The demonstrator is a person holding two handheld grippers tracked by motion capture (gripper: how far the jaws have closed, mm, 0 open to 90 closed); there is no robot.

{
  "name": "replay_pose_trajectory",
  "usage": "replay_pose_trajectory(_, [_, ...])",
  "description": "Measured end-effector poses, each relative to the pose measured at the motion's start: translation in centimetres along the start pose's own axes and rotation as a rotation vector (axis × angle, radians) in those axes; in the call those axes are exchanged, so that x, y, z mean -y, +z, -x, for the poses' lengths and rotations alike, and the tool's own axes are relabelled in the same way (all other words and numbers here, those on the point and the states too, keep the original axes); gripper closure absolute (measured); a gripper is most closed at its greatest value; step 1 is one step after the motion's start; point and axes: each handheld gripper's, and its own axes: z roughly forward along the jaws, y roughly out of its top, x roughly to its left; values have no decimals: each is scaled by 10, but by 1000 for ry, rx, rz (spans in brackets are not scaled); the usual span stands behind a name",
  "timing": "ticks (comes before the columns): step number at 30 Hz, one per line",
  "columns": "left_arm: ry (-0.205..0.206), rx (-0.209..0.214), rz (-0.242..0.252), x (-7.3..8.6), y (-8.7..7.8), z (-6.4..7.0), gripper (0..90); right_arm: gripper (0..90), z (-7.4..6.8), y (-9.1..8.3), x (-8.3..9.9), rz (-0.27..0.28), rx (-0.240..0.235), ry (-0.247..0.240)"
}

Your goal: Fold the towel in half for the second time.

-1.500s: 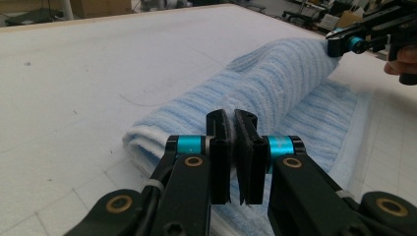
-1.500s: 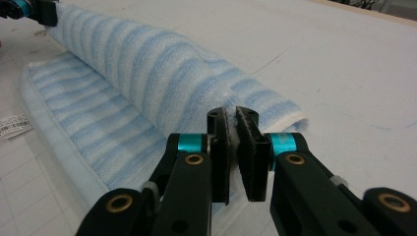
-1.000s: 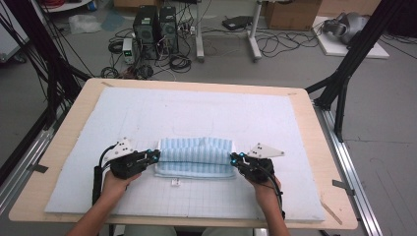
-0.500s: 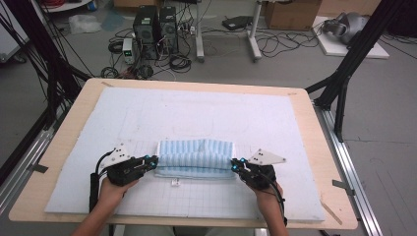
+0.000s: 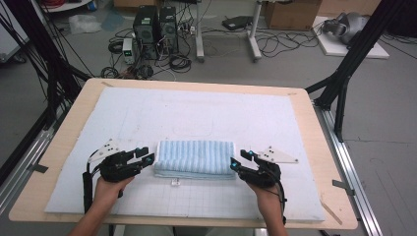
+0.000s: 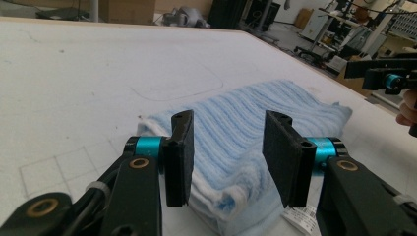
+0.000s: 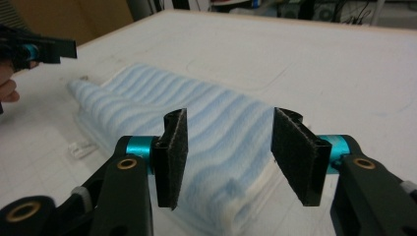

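Folded light-blue striped terry towel (image 5: 195, 158) lies flat on white padded surface (image 5: 206, 113), near front edge, small white tag (image 5: 174, 182) at its front hem. Left gripper (image 5: 146, 158) at towel's L end, jaws spread, nothing held; towel end sits just ahead, between them. Right gripper (image 5: 240, 162) at R end, same: jaws apart, towel corner between, ungrasped.

We see even, soft overhead light with no glare on the white mat (image 5: 206, 118), and only a faint shadow hugging the folded towel (image 5: 195, 158) along its near edge. The high view is grainy and slightly soft. In both gripper views the towel near the jaws is sharp, while the room beyond the towel blurs.
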Motion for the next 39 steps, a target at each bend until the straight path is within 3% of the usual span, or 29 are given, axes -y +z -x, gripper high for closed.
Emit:
replay_pose_trajectory(4, [-30,11,-50,-4,16,-2,560,563,-5,21,-4,-46,10,-55])
replay_pose_trajectory(8, [-20,22,-114,-4,32,2,590,629,-12,43,-3,-129,8,-112])
replay_pose_trajectory(12, [60,11,-245,5,43,12,636,636,-17,53,0,-196,0,-159])
replay_pose_trajectory(15, [86,-18,-304,10,45,16,660,638,-18,56,3,-230,-10,-177])
replay_pose_trajectory(21, [86,-50,-307,16,39,16,679,645,-19,53,14,-302,-22,-181])
replay_pose_trajectory(24, [105,-60,-315,17,36,19,680,643,-15,47,17,-313,-25,-178])
replay_pose_trajectory(29, [90,-79,-323,16,33,19,687,614,-10,39,17,-314,-43,-153])
replay_pose_trajectory(31, [82,-76,-309,9,30,17,678,598,-8,35,13,-266,-64,-136])
replay_pose_trajectory(32, [82,-78,-296,7,29,15,669,583,-6,31,8,-213,-71,-127])
replay_pose_trajectory(35, [59,-69,-260,-3,29,5,669,573,-1,27,-2,-130,-54,-111])
replay_pose_trajectory(39, [40,-78,-248,-12,40,-12,668,604,9,42,-7,-159,-22,-102])
